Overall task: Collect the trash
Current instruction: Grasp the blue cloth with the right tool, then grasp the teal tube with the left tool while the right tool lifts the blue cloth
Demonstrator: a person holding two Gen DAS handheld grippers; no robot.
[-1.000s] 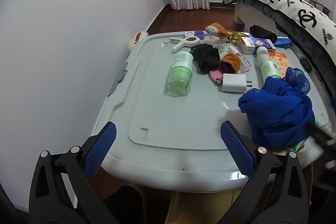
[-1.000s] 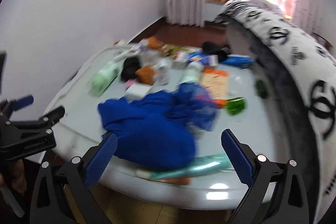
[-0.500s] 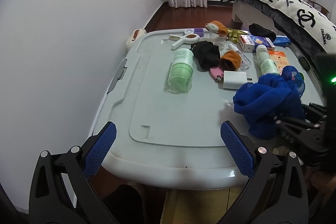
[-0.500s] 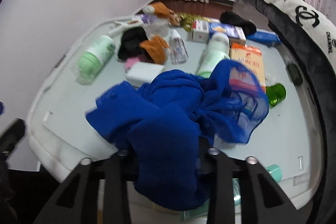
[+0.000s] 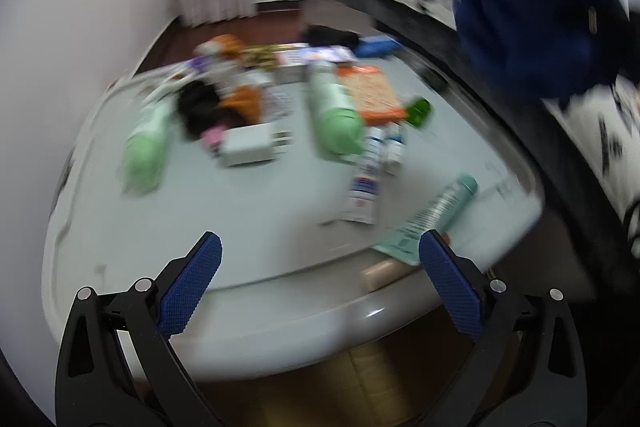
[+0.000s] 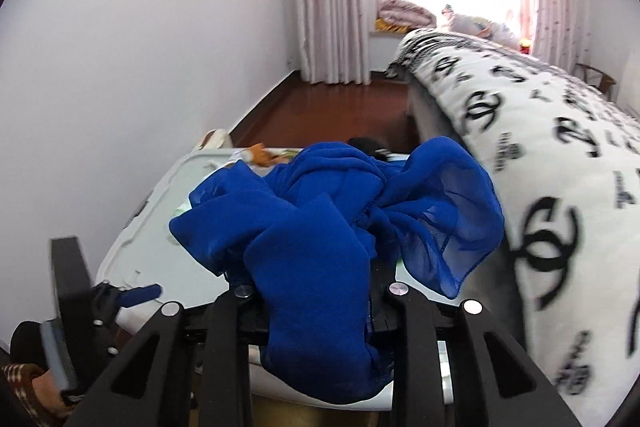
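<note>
Right gripper [image 6: 316,311]: the jaws are drawn together and clamped on a blue cloth [image 6: 320,227]; the cloth is bunched over the fingers and hangs down between them, so the fingertips are hidden.
Blue cloth: it is held lifted clear of the grey lid [image 6: 148,227] that serves as the worktop; in the left wrist view it is seen as a dark blue mass [image 5: 528,19] at the upper right, above the bed [image 5: 592,131].
Left gripper [image 5: 320,267]: the jaws are spread wide and nothing is held or touched; the blue pads [image 5: 192,287] are positioned over the near edge of the lid.
Grey lid: its bare surface [image 5: 160,227] is seen in the near left part; the view is blurred by motion.
Centre of the lid: two pale green bottles [image 5: 146,147] are laid on their sides, with a white charger block [image 5: 248,147] between them.
Near right part of the lid: a white tube [image 5: 364,187] and a teal tube [image 5: 436,211] are laid flat, the teal one reaching the near edge.
Far edge of the lid: an orange packet [image 5: 372,91] and a black cloth [image 5: 200,107] are seen among small items too blurred to be identified.
Bed: a white cover with black lettering [image 6: 560,147] is seen just beside the right edge of the lid.
</note>
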